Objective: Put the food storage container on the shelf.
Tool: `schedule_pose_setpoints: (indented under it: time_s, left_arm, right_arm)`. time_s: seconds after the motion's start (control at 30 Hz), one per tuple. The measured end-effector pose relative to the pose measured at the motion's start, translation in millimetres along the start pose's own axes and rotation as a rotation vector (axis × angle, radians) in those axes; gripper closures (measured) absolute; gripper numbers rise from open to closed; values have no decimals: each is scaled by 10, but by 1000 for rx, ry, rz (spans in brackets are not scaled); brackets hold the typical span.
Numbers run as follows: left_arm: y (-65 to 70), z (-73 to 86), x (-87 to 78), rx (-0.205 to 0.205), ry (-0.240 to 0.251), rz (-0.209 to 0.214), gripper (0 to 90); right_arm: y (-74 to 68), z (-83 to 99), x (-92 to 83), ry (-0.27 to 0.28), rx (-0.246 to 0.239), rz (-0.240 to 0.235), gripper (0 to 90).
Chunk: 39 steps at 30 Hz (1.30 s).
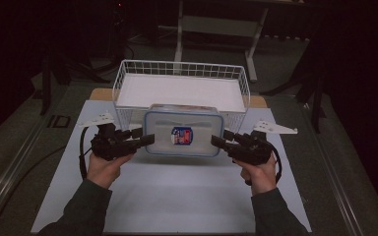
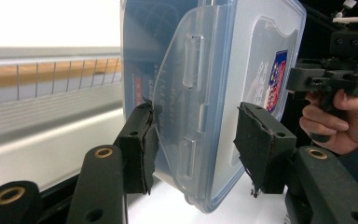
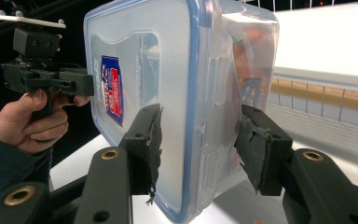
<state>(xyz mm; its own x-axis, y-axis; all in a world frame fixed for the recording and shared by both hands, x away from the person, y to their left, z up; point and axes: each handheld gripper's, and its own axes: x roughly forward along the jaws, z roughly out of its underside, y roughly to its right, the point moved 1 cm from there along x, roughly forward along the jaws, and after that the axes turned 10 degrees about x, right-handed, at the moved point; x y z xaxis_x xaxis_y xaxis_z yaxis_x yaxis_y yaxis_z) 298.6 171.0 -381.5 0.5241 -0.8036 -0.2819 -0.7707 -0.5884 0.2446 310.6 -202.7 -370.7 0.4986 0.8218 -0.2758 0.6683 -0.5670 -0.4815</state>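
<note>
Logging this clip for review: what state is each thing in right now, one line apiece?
Plastic container: lid on, held off the table by its two short ends, roughly level, in front of the basket.
Left claw: shut on the container's left end.
Right claw: shut on the container's right end.
Wire basket: upright on the table, white liner inside, nothing else visible in it.

Dim lab test bay: white mat (image 1: 177, 196) on the bench, metal frame table (image 1: 216, 24) at far side, dark surround.
</note>
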Motion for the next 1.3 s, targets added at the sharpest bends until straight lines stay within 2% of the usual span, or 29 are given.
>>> schedule_pose_setpoints:
  time_s: [0.33, 0.9, 1.3]
  left_arm:
    - [-43, -172, -33, 12, 28, -8, 494]
    - [-241, -430, 24, 36, 92, -22, 495]
    - [-466, -487, 171, -1, 127, -32, 499]
  right_arm:
    - [-26, -149, 28, 13, -19, -8, 514]
    - [25, -507, 154, 53, -64, -13, 513]
    - [218, -627, 313, 66, -20, -16, 515]
